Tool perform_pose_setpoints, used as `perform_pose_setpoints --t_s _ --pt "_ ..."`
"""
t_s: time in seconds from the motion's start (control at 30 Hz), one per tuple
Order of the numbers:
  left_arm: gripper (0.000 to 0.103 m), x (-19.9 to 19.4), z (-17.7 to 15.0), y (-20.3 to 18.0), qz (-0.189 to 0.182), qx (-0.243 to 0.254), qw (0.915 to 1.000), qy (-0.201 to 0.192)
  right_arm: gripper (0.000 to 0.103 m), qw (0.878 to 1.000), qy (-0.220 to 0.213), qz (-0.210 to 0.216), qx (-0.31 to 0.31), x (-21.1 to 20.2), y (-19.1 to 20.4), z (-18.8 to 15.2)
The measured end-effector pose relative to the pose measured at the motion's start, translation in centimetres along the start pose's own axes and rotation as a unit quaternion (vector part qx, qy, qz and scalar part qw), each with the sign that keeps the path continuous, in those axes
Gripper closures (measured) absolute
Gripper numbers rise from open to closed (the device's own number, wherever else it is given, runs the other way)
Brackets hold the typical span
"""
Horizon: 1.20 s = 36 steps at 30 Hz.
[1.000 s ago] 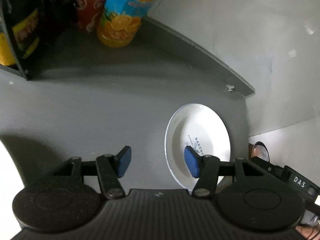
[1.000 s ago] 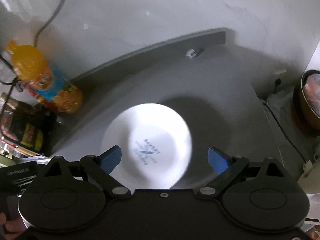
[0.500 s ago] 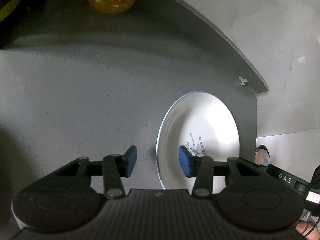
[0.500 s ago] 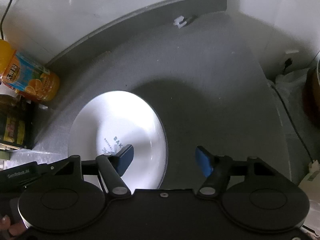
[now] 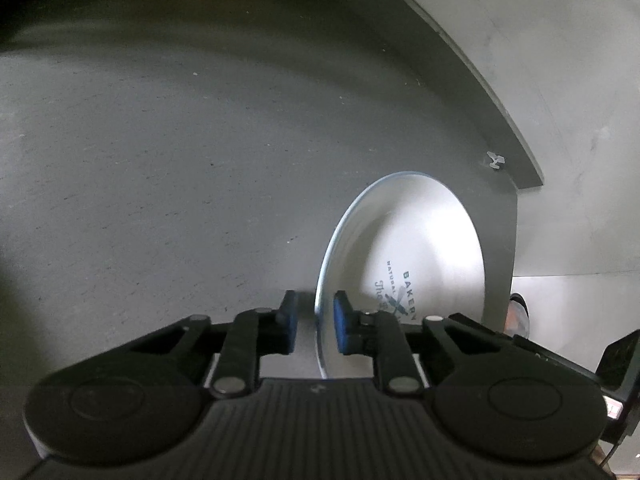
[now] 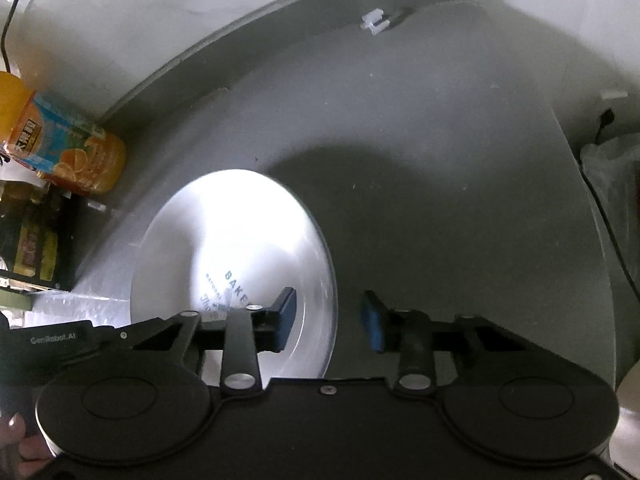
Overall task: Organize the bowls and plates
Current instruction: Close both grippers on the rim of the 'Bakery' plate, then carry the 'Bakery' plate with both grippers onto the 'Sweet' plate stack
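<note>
A white plate (image 5: 420,240) printed with "BAKERY" lies on the grey counter (image 5: 160,200). In the left wrist view my left gripper (image 5: 316,314) has narrowed onto the plate's left rim, one blue pad outside it and one inside. In the right wrist view the plate (image 6: 240,232) sits left of centre. My right gripper (image 6: 329,312) straddles its right rim, open, with its left pad over the plate and its right pad over bare counter (image 6: 460,220).
An orange juice bottle (image 6: 68,156) and dark packets (image 6: 32,248) stand at the left against the wall. A small white clip (image 6: 376,22) lies near the grey backsplash. A plastic bag (image 6: 612,168) and a cable sit at the right edge.
Both grippers have come down lower and closer to the plate. The left fingers have closed sharply around its left rim. The right fingers have narrowed and shifted to its right rim.
</note>
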<state>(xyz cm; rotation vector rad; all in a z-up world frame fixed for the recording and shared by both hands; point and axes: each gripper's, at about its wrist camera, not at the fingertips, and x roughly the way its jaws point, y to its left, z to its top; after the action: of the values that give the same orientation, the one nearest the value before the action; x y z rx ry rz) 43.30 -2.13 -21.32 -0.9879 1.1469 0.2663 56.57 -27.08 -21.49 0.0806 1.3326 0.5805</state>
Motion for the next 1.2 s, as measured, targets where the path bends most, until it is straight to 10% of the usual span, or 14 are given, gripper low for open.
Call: perform_pose_setpoints --t_s 0.4,1.2 --pt "0.096 0.9 0.1 0.0 -0.015 0.011 0.9997 0.017 0.092 0.999 -0.006 0.033 0.010 0.0 -1.0 -0.3" --pt "0.096 -4.7 0.5 -2.4 -0.053 0.083 0.9951 -0.011 0.095 0.994 -0.106 0.017 -0.005 -8.2 2.5 -2.5"
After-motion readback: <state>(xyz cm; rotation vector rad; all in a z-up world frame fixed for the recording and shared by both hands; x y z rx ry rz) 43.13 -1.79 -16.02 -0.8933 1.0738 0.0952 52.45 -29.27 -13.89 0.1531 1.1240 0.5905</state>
